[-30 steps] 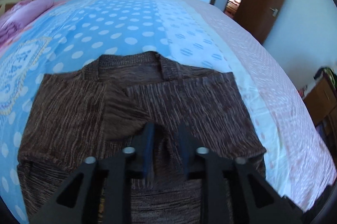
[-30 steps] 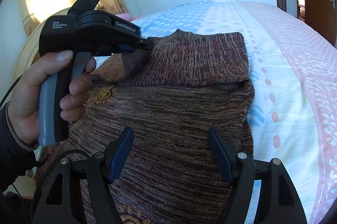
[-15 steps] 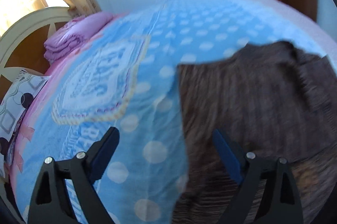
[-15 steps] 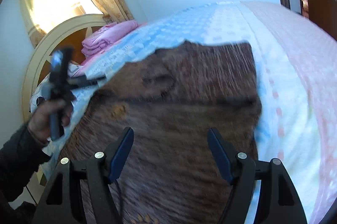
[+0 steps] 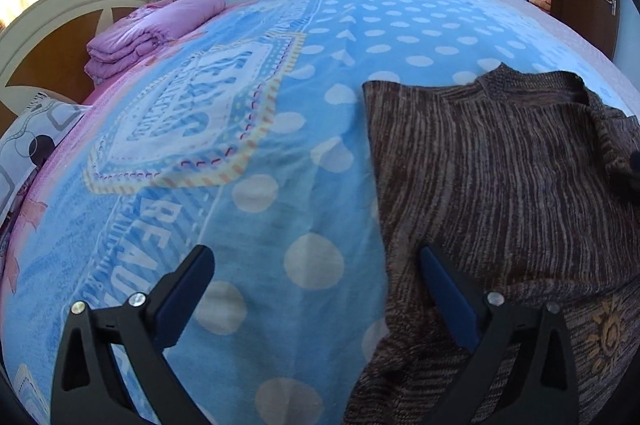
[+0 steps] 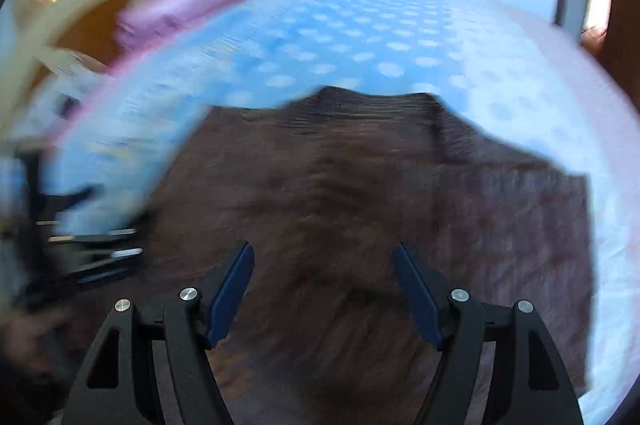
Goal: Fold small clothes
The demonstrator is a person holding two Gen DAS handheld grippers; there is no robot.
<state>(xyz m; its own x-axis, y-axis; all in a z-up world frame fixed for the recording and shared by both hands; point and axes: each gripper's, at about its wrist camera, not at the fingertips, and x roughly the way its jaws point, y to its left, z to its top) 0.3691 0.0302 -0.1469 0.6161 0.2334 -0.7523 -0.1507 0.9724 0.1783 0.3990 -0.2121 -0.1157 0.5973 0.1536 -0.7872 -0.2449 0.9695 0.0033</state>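
The brown knit sweater (image 5: pixel 500 177) lies flat on the blue polka-dot bedspread (image 5: pixel 312 73), sleeves already folded in, its collar at the end farthest from both claws. The left gripper (image 5: pixel 316 289) has just been opening and now stands at its widest, with nothing held: its jaws straddle the sweater's left edge, the left jaw over bare bedspread and the right jaw over the knit. The right gripper (image 6: pixel 322 285) hovers over the middle of the sweater (image 6: pixel 360 205) with its jaws apart and empty; that view is smeared by motion, so fine detail is lost. At its left, a blurred dark shape seems to be the other gripper in the person's hand.

The step in hand looks like taking the hem to fold the body up toward the collar. To do it well, each claw should come down on a lower corner, which lies below the claws and mostly out of sight, so the tips must draw back first. Pinch through all layers, including the tucked sleeve, or the sleeve may slide out on the lift. Raise both corners evenly and carry them forward together, laying the hem square to the collar. The knit is soft and stretchy, so pulling sideways would likely skew it.

A folded pink quilt (image 5: pixel 148 29) sits far ahead to the left, well apart.
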